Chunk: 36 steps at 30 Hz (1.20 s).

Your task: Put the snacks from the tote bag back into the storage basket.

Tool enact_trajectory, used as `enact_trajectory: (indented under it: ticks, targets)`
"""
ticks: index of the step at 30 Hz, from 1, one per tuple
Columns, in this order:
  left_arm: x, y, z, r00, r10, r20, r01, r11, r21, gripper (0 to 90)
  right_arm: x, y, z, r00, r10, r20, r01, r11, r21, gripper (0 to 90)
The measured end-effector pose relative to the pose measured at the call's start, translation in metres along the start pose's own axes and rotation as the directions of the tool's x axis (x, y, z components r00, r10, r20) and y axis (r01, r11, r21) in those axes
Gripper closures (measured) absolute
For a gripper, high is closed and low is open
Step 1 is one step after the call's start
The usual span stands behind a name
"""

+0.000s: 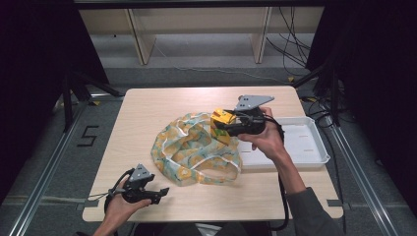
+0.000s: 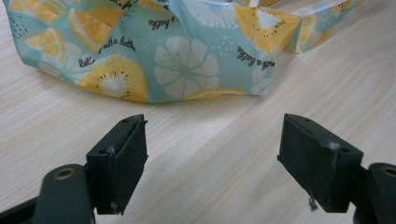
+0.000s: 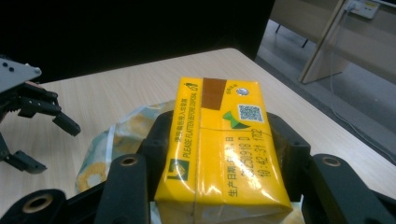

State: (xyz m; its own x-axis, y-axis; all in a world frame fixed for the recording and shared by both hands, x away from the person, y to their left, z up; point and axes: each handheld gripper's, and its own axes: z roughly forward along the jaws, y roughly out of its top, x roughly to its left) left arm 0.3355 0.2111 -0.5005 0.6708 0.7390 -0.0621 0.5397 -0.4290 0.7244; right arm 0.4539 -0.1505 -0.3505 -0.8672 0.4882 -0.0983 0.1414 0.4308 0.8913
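Above the fruit-print bag (image 1: 194, 150), near the table's middle, the right gripper (image 1: 227, 126) holds a yellow drink carton (image 1: 222, 124) — jaws clamped on its two long sides, as the right gripper view shows, with the carton (image 3: 219, 144) lying lengthwise between them and its printed top face up. Grip looks square and firm; holding by the long sides probably keeps the narrow end free to lead into the bag.

Bag lies slumped and crumpled on the table (image 1: 147, 105), white handles (image 1: 216, 164) loose on top. Its mouth is not clearly open from the high view — cannot tell where the opening sits.

Left gripper (image 1: 157, 192) rests low at the near-left table edge, jaws spread wide with nothing between them. In the left gripper view the bag's folded edge (image 2: 182, 65) is just ahead of the black pads (image 2: 123, 158), apart from them, bare wood between. Judgement: it is placed to pinch the bag's rim and lift it, so the carton has a gap to go through.

White tray (image 1: 310, 142) stands at the table's right, just beside the bag, behind the right hand (image 1: 268, 140).

Obstacles: the limp fabric itself and the handles draped across it; the carton could push cloth down instead of entering. Tray rim is close to the right forearm.
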Motion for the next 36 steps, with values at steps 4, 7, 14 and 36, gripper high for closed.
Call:
enact_trajectory:
  ticks: [4,7,14,36]
  targets:
    - [0.0,-0.001,0.0,0.9999,-0.008,-0.008,0.008,1.0,-0.005,22.8,-0.004,-0.01,-0.014,0.9996,0.024,0.015,-0.024,1.0,-0.005,51.9]
    - [0.002,0.0,-0.002,1.0,0.005,-0.002,-0.005,1.0,0.008,22.8,-0.004,-0.02,-0.023,0.9988,0.043,0.022,-0.043,0.999,0.002,51.9]
    - [0.0,-0.002,-0.001,0.9999,-0.015,-0.005,0.015,0.9997,-0.02,22.8,-0.009,-0.04,-0.037,0.9955,0.081,0.05,-0.082,0.996,0.021,51.9]
    - [0.0,0.001,0.0,0.9999,0.015,0.007,-0.015,0.9998,-0.01,21.9,-0.034,-0.088,-0.053,0.9859,0.113,0.124,-0.123,0.99,0.075,51.8]
